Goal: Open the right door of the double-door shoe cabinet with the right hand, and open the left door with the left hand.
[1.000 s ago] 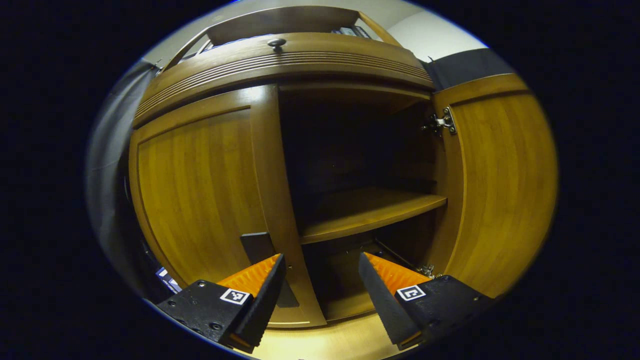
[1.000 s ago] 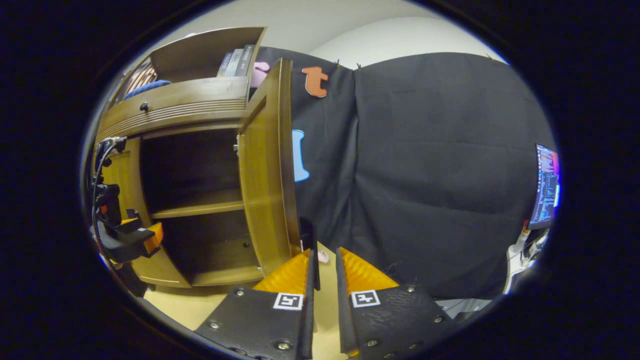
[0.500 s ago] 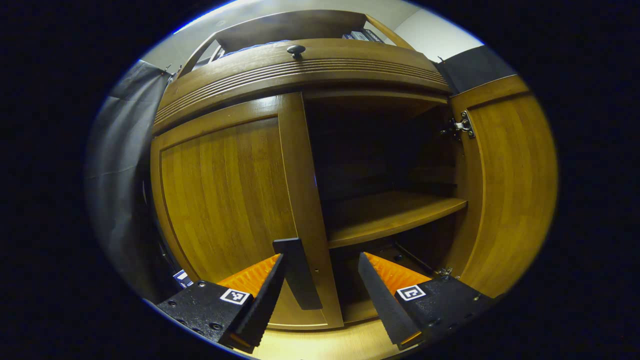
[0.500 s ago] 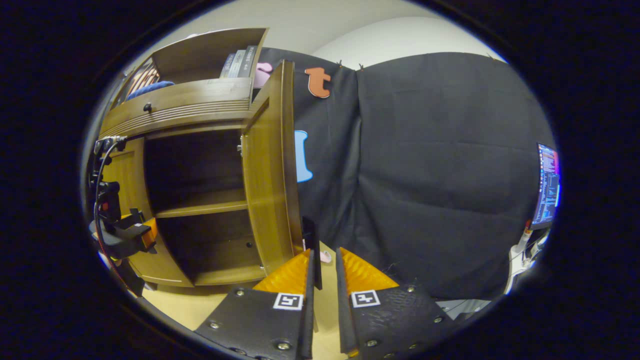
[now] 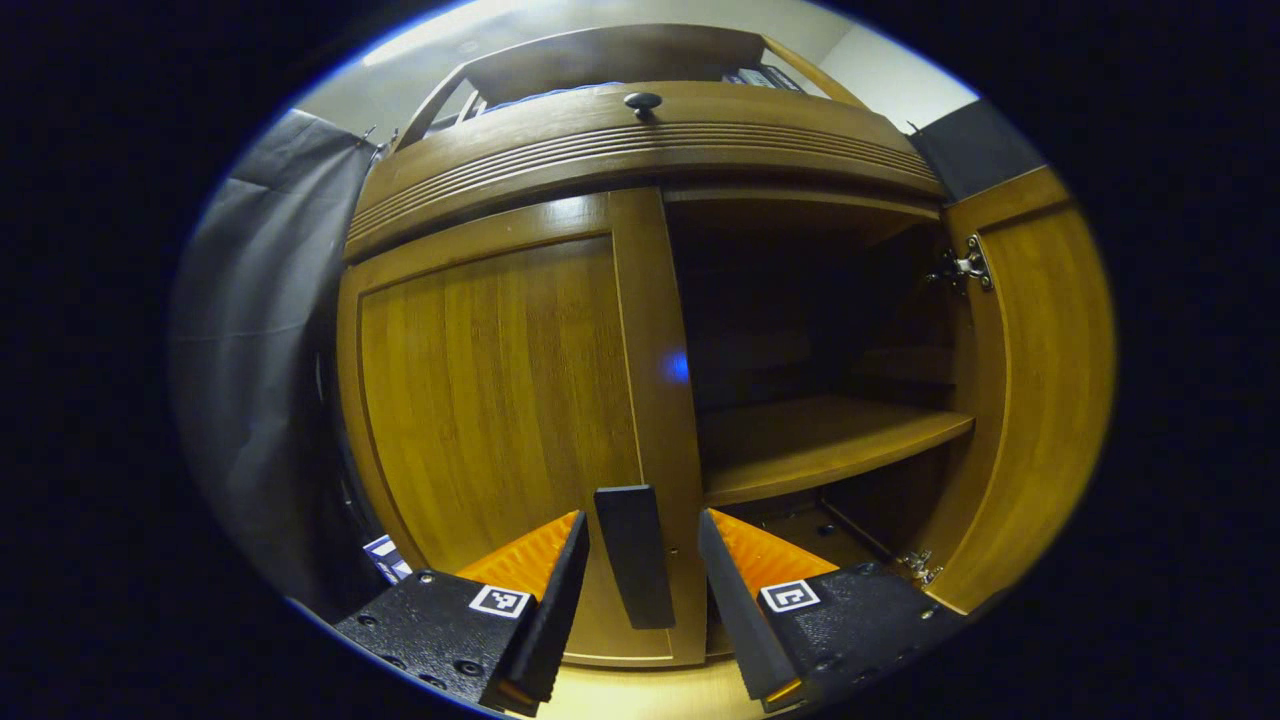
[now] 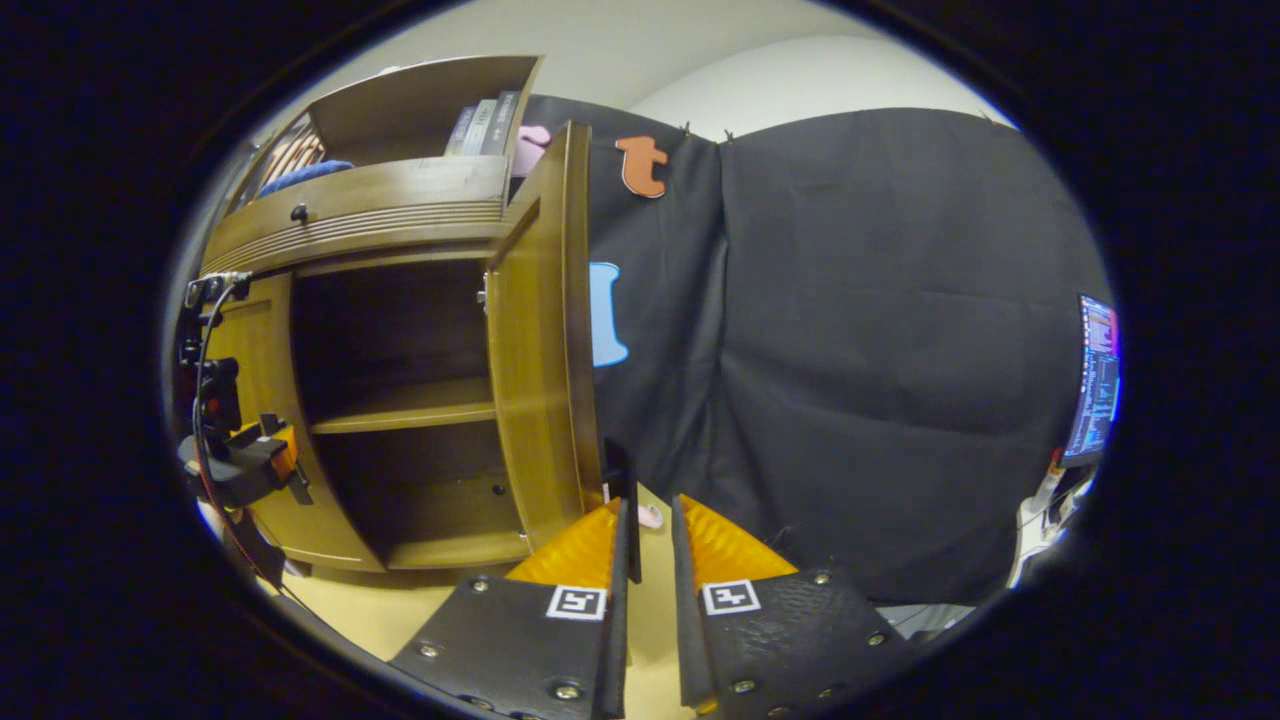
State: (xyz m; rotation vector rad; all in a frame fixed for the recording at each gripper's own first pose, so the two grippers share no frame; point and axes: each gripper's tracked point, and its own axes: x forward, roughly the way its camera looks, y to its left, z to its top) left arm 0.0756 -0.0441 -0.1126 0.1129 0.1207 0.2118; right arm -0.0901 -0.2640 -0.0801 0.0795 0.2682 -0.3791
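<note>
Warm overhead glare on the left door (image 5: 500, 390), dark interior, fisheye-bent edges

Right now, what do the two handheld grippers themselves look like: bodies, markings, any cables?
In the left gripper view, the left gripper has black bolted finger mounts, each with a square black-and-white marker, and ribbed wedge-shaped fingers. In the right gripper view, the right gripper shows the same black mounts, markers and ribbed fingers. There the left gripper appears farther off, with a dark cable above it.
</note>
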